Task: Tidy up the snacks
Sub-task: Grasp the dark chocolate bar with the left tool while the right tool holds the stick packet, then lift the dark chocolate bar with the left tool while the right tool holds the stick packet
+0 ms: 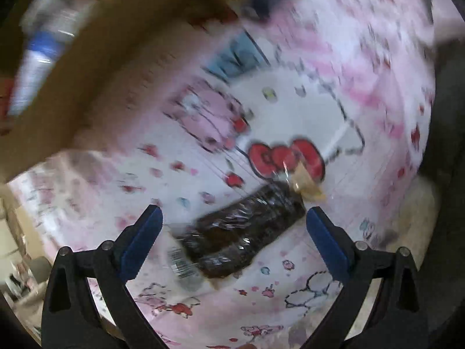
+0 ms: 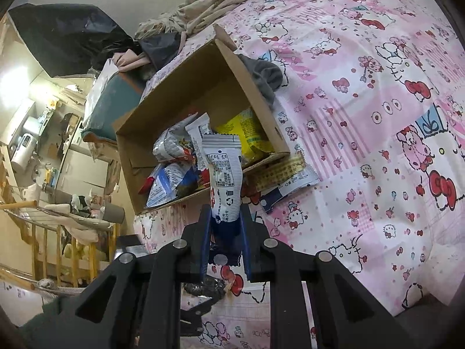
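Hovering my left tongs (image 1: 234,224) wide open and empty over the dark wrapped snack (image 1: 244,229) lying on the bed between their tips. Light, crinkly, slippery film: grip across the middle. Right tongs (image 2: 225,218) are clamped on the white packet (image 2: 225,174) before the box (image 2: 186,87).

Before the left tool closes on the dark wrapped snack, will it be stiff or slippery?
The dark snack looks like a firm block, so it probably keeps its shape. Its clear wrapper shines and wrinkles, so it may slip between the open left tool. It seems light.
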`<act>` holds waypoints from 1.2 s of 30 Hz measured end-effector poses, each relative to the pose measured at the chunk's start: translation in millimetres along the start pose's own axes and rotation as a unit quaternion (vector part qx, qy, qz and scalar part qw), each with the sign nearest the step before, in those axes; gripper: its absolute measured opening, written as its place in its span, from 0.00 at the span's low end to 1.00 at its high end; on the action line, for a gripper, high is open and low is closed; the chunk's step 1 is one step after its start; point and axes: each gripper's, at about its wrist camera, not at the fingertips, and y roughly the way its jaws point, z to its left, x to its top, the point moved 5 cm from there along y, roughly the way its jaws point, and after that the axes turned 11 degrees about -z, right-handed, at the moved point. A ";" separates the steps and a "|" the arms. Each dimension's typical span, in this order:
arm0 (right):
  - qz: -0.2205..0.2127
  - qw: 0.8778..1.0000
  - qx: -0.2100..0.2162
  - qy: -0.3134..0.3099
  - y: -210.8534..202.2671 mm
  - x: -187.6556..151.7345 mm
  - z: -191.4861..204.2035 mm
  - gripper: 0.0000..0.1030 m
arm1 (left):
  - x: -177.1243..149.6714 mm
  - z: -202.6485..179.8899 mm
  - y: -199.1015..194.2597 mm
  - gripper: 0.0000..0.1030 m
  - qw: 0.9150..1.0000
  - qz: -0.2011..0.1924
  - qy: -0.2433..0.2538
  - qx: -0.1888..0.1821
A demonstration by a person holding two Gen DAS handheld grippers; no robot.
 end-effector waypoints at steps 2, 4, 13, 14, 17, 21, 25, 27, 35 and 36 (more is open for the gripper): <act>0.000 1.000 -0.002 0.002 -0.3 0.0 -1.8 0.19 | -1.7 -3.0 10.6 0.95 1.000 0.006 0.027 -0.012; 0.001 1.000 -0.005 0.005 0.1 0.1 -3.8 0.19 | 3.1 -9.1 15.8 0.97 0.999 0.000 0.053 -0.008; 0.008 1.000 -0.006 0.007 3.6 -0.3 -4.1 0.19 | 46.8 16.7 3.1 0.49 0.999 -0.027 -0.016 -0.021; 0.008 1.000 -0.005 0.007 4.1 -0.1 -3.8 0.19 | 48.3 23.0 0.6 0.41 0.998 -0.028 -0.044 -0.027; 0.010 1.000 -0.003 0.008 5.3 -0.3 -3.1 0.19 | 46.7 39.4 -5.3 0.31 0.989 -0.033 -0.139 -0.038; 0.011 1.000 0.000 0.007 5.4 -1.3 -1.6 0.19 | 36.9 55.1 -7.9 0.30 0.967 -0.055 -0.246 -0.039; 0.011 1.000 0.004 0.006 4.5 -1.7 0.7 0.19 | 27.5 64.4 -8.9 0.31 0.941 -0.085 -0.324 -0.042; 0.012 1.000 0.004 0.004 4.9 -2.3 1.8 0.19 | 29.2 64.6 -10.2 0.34 0.943 -0.091 -0.317 -0.038; 0.014 1.000 -0.001 0.006 5.8 -2.4 -1.0 0.19 | 28.3 24.8 -22.4 0.78 0.970 -0.056 -0.235 -0.003; 0.014 1.000 -0.001 0.005 5.8 -2.5 -0.7 0.19 | 27.3 18.8 -21.2 0.80 0.975 -0.041 -0.216 -0.003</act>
